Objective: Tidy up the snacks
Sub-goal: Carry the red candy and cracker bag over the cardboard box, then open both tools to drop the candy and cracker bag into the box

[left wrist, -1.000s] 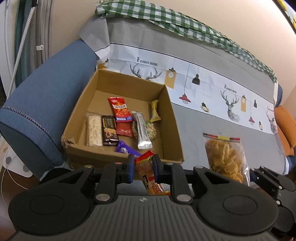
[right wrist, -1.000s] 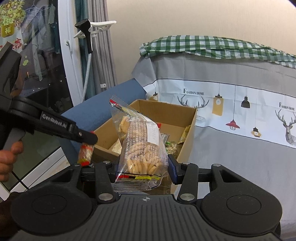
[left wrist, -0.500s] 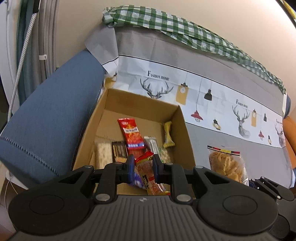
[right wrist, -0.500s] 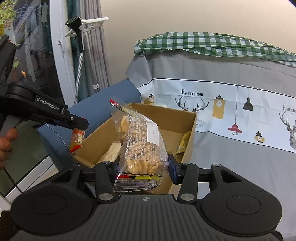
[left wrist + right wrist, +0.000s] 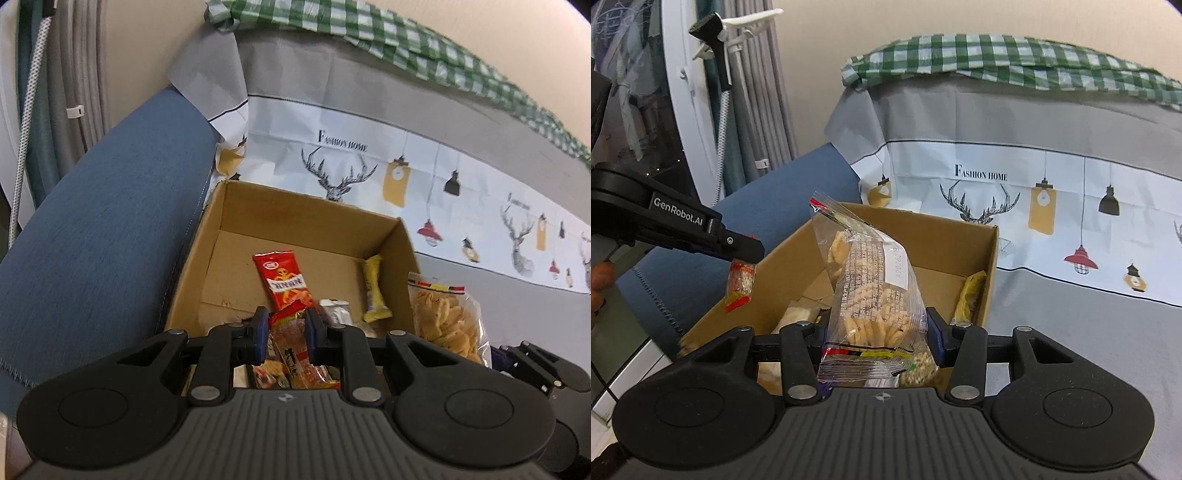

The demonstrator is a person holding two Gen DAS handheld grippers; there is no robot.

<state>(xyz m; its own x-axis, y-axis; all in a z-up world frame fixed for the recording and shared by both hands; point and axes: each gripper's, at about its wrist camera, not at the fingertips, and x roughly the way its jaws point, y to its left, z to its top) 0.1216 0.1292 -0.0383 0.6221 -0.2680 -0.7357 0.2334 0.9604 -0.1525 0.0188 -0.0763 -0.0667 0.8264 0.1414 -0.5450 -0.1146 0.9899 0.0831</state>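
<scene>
An open cardboard box (image 5: 310, 218) sits on the sofa against the blue armrest. Inside lie a red snack packet (image 5: 282, 280), a yellow packet (image 5: 375, 293) and a silver bar (image 5: 334, 310). My left gripper (image 5: 284, 334) is shut on a small orange-red snack packet (image 5: 293, 354) and holds it over the box's near edge; in the right wrist view that packet (image 5: 738, 286) hangs above the box's left wall (image 5: 798, 254). My right gripper (image 5: 877, 338) is shut on a clear bag of crackers (image 5: 871, 291), upright at the box's near right side; it also shows in the left wrist view (image 5: 439, 317).
The blue armrest (image 5: 103, 221) borders the box on the left. A grey printed sofa cover (image 5: 1071, 295) spreads to the right, with a green checked cloth (image 5: 1015, 59) on the backrest. Curtains and a window frame (image 5: 683, 110) stand at the left.
My left gripper has moved forward with its packet, from in front of the box to over its near edge. My right gripper has brought the cracker bag closer to the box.
</scene>
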